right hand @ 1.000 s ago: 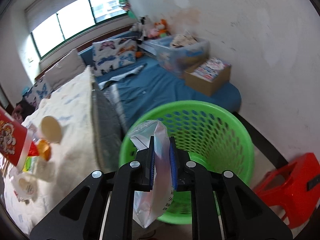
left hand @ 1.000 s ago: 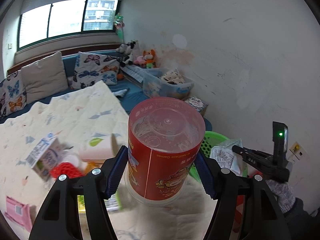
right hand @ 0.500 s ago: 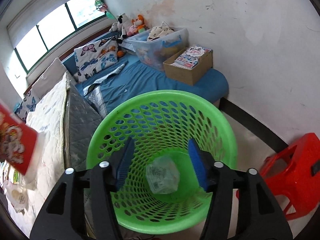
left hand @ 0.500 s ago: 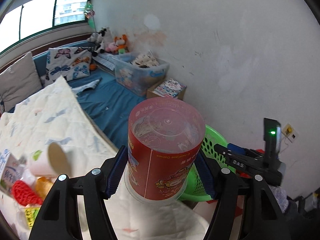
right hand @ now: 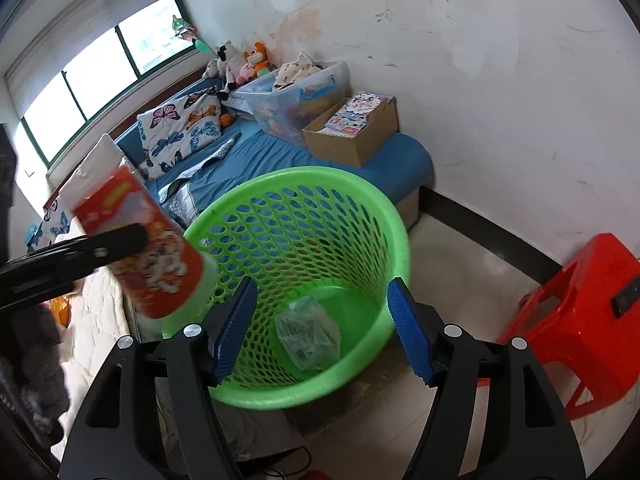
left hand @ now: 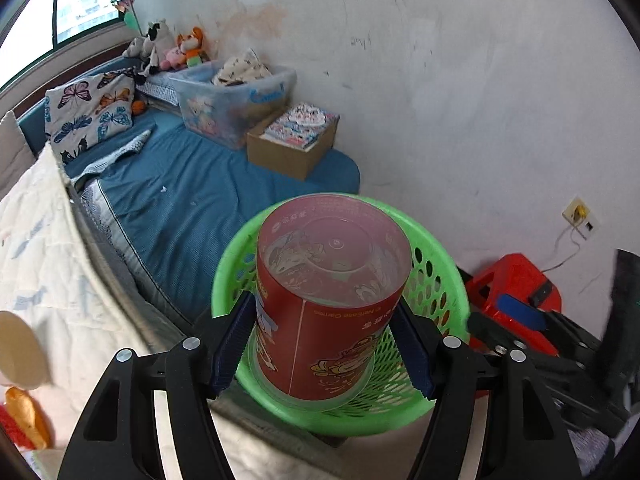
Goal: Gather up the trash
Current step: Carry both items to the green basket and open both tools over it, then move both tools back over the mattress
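Note:
My left gripper [left hand: 322,346] is shut on a red cartoon-printed plastic cup [left hand: 328,304], held upside down just over the near rim of the green mesh basket [left hand: 440,264]. In the right wrist view the cup [right hand: 148,248] hangs at the basket's [right hand: 360,200] left rim. My right gripper [right hand: 322,330] is open and empty above the basket's near side. A clear plastic bag [right hand: 308,332] lies on the basket's bottom.
A red plastic stool [right hand: 588,312] stands right of the basket. A blue mattress [left hand: 192,200] holds a cardboard box [left hand: 292,148] and a clear storage bin [left hand: 232,100]. The quilted bed [left hand: 48,280] at left holds a paper cup [left hand: 16,348] and other litter.
My right gripper opened and dropped the plastic bag into the basket. My left gripper carried the red cup from over the bed to the basket's rim.

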Available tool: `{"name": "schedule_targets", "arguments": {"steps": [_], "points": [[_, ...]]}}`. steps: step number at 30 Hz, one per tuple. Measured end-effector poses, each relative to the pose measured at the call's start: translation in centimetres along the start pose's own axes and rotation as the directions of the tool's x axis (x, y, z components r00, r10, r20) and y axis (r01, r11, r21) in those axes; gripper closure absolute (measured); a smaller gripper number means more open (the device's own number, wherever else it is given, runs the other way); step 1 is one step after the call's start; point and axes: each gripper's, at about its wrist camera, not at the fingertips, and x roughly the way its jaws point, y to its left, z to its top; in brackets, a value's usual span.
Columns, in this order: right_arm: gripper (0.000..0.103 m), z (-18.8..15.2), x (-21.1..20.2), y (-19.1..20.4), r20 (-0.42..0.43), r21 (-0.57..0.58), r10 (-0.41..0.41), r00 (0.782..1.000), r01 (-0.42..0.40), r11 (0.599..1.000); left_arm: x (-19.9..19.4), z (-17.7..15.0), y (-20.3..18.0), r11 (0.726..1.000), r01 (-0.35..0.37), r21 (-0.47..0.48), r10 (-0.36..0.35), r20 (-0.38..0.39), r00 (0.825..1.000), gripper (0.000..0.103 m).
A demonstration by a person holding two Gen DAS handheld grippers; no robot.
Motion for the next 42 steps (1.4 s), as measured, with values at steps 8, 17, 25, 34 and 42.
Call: {"name": "schedule_targets", "arguments": {"steps": [8, 17, 25, 34, 42], "points": [[0.034, -1.2, -0.8, -0.9, -0.012, 0.021, -0.011, 1.0, 0.011, 1.0, 2.7, -0.4, 0.0, 1.0, 0.014, -0.024, -0.014, -0.04, 0.999, 0.03], [0.034, -2.0, -1.4, 0.4, -0.02, -0.012, 0.013, 1.0, -0.013, 1.0, -1.1, -1.4, 0.7, 0.999, 0.004, -0.032, -0.004, 0.008, 1.0, 0.028], [0.028, -2.3, -3.7, 4.7, 0.009, -0.097, 0.089, 0.996, -0.087, 0.991, -8.9, -4.3, 2.8, 0.996, -0.034, -0.084, 0.044, 0.115, 0.992, 0.028], [0.02, -3.1, -5.3, 10.9, 0.004, -0.216, 0.186, 0.983, -0.181, 0.959, -17.4, -9.4, 6.9, 0.973, -0.102, -0.209, 0.145, 0.198, 0.97, 0.028], [0.017, -4.2, -6.1, 16.2, -0.035, -0.299, 0.286, 0.958, -0.283, 0.912, -23.8, -14.5, 11.3, 0.926, -0.184, -0.33, 0.27, 0.238, 0.933, 0.028]]}}
